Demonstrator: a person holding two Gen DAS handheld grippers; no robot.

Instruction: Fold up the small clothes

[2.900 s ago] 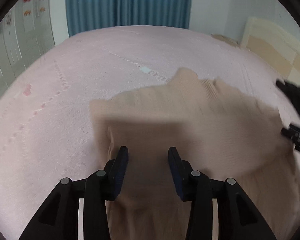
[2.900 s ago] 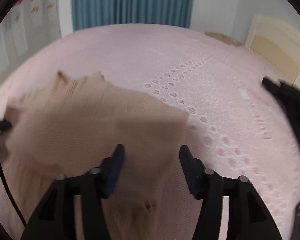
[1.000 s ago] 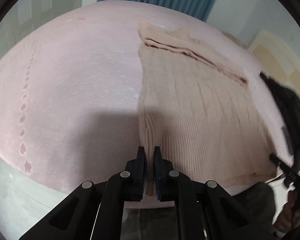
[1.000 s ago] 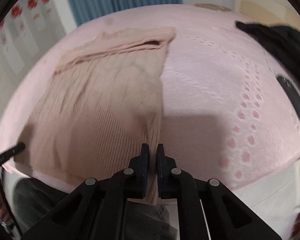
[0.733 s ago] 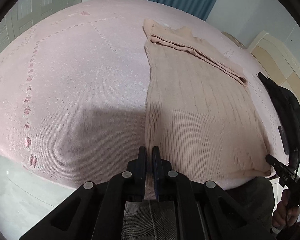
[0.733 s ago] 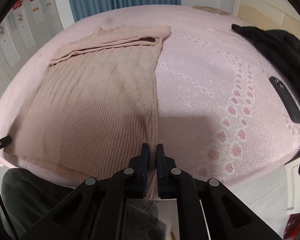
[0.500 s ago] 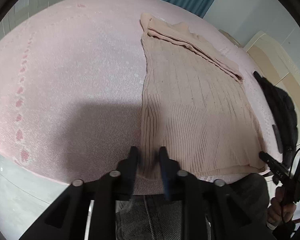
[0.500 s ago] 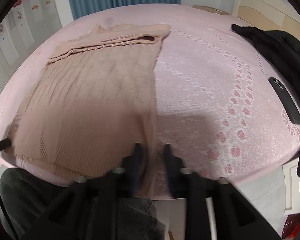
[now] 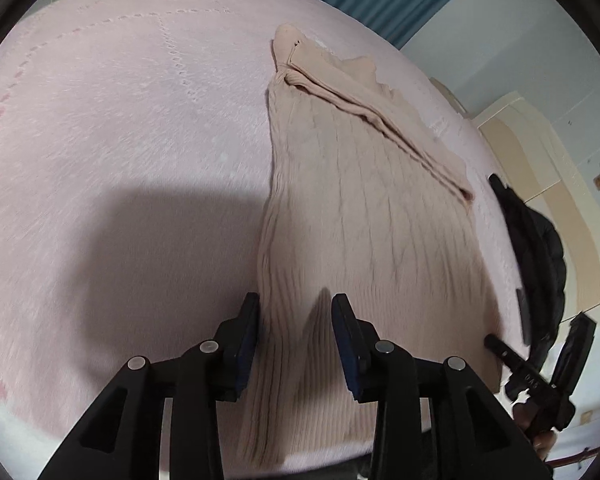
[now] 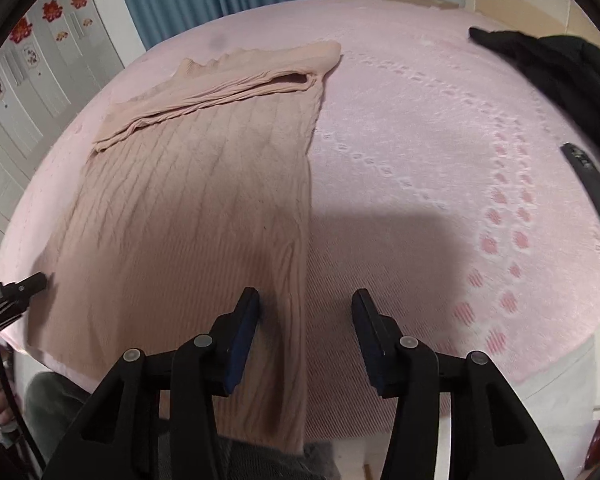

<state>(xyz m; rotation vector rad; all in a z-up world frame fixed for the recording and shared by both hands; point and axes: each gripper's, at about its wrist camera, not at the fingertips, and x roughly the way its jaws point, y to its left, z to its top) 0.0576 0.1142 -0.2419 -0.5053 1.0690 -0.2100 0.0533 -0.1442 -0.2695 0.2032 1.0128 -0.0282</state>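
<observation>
The left fingers (image 9: 246, 344) stood partly apart, having just been opening, with the near left corner of the beige knitted sweater (image 9: 364, 216) lying slack between them, no longer pinched. The right fingers (image 10: 244, 332) had likewise just been opening and gaped wider, the sweater's near right edge loose between them, beside one blade and clear of the other. So the left gripper (image 9: 296, 340) and right gripper (image 10: 306, 328) each held nothing.

The sweater lay spread flat on the pink bed (image 10: 420, 160), hem hanging over the bed's near edge, collar and folded sleeves at its far end. A black garment (image 10: 548, 60) and a dark flat object (image 10: 592, 196) lay well to the right of the sweater.

The step seemed to be releasing after laying out. To do it well, I judged both fingers should clear the knit fully before lifting, so the ribbed hem would not snag and drag, then regrasp the hem corners evenly to fold toward the collar
</observation>
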